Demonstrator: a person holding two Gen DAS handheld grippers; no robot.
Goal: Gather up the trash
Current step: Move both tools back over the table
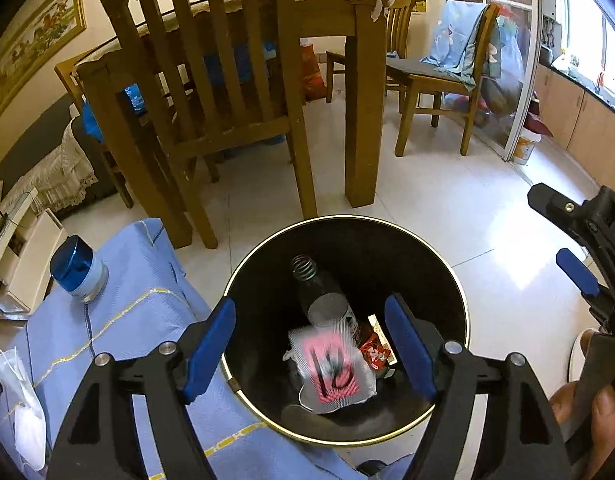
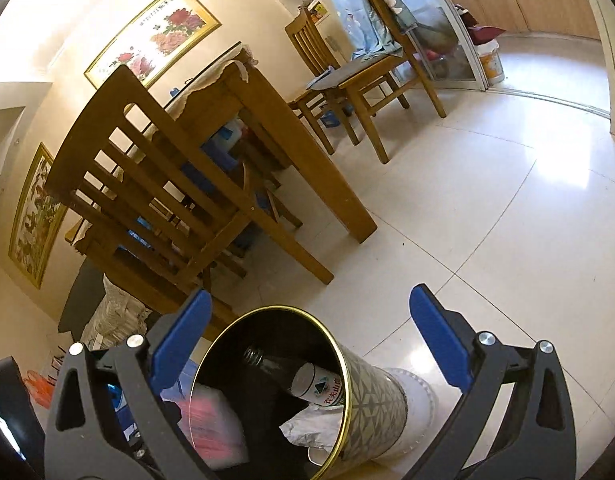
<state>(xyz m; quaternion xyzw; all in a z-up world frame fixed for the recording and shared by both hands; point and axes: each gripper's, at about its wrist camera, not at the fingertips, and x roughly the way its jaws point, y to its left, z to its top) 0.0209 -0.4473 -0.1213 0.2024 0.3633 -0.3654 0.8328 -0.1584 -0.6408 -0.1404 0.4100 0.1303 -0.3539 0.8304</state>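
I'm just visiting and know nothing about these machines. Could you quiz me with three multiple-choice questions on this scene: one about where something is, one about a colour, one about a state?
1. Where is the plastic bottle?
A. inside the trash bin
B. on the wooden chair
C. on the blue cloth

2. What colour is the lid of the jar?
A. red
B. blue
C. green

3. How is the left gripper?
A. shut on the bottle
B. shut on a mask
C. open, holding nothing

Answers:
1. A, it lies among the rubbish within the trash bin.
2. B, the jar on the blue cloth has a shiny blue lid.
3. C, its jaws stand wide apart above the bin.
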